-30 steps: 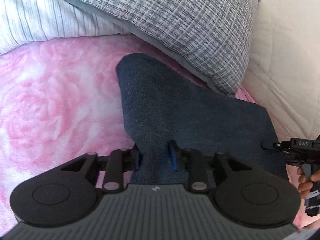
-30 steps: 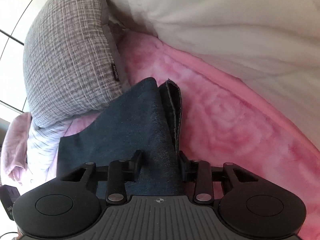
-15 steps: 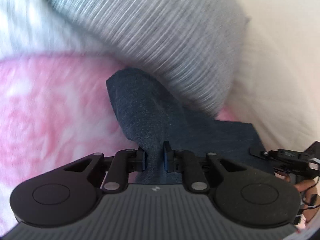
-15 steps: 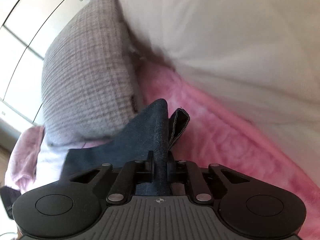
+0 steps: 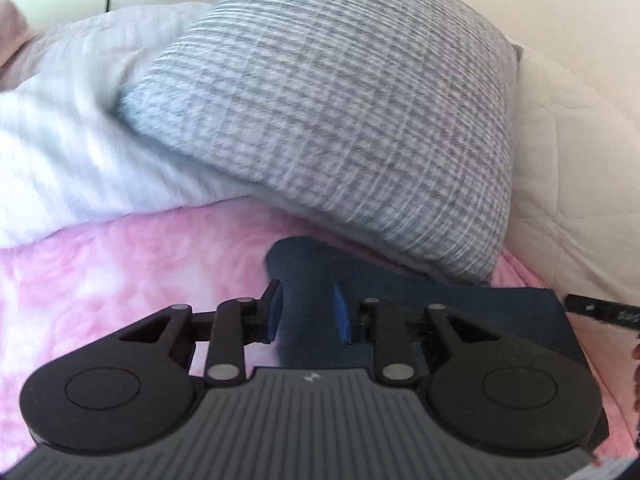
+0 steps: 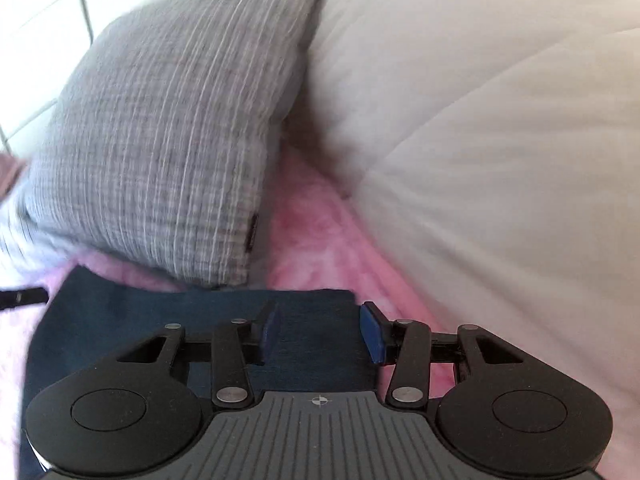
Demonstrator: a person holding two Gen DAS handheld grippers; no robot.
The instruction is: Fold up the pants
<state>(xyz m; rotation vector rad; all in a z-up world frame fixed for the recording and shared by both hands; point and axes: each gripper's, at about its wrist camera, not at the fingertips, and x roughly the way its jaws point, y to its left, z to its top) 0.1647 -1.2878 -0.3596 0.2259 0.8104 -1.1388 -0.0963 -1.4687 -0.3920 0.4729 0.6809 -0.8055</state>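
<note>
Looking down my left hand-held gripper (image 5: 306, 314) first: its jaws have just been opening, and they now stand apart with a raised hump of the pants (image 5: 460, 312) between them. The blue pads don't look like they're pressing on the cloth, so I'd call it let go. The pants are dark blue, lying on the pink blanket (image 5: 120, 280) of the bed, right below the grey checked pillow (image 5: 340, 120), with a white duvet (image 5: 580, 160) off to the side. The tip of my other tool pokes in at the far right edge.

From the right hand-held gripper (image 6: 320, 330) view: same deal, jaws have just been opening and they're wider here. The fabric lies flat under and between the pads, not pinched. The folded edge of the pants runs straight across just ahead of the fingers, and the pillow's corner nearly touches it.

Handling-wise I reckon this stuff is soft, light and floppy, a bit thick, not slippery. It bunches wherever you pinch it. Best place to grab is the corners or the folded edge, both layers together, one corner per gripper.
</note>
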